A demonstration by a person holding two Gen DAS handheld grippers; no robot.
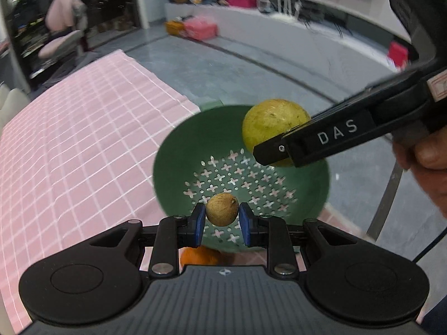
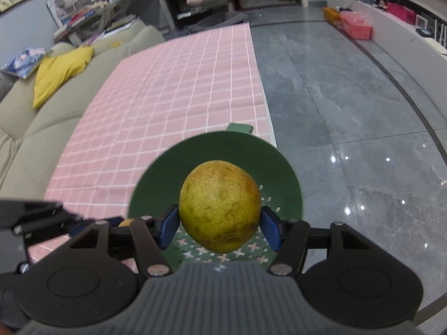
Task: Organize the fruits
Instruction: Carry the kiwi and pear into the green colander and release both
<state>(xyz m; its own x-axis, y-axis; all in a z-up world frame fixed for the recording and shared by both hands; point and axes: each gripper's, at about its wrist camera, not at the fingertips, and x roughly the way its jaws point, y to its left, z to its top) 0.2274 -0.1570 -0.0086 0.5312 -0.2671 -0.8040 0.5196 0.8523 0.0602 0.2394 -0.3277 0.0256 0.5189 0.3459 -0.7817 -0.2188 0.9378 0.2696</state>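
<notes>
A green colander (image 1: 181,150) with cross-shaped holes sits at the right edge of the pink checked tablecloth (image 1: 78,128); it also shows in the right wrist view (image 2: 167,178). My left gripper (image 1: 222,219) is shut on a small round brown fruit (image 1: 222,209), held above the colander's near side. My right gripper (image 2: 220,226) is shut on a yellow-green pear (image 2: 220,206) and holds it above the colander. In the left wrist view the pear (image 1: 268,122) and the right gripper (image 1: 282,148) hang over the colander's far right side.
An orange fruit (image 1: 199,256) lies on the cloth just below the left gripper. A beige sofa (image 2: 42,128) with a yellow cushion (image 2: 58,72) runs along the table's left. Grey tiled floor (image 2: 349,111) lies to the right, with pink boxes (image 2: 357,26) by the wall.
</notes>
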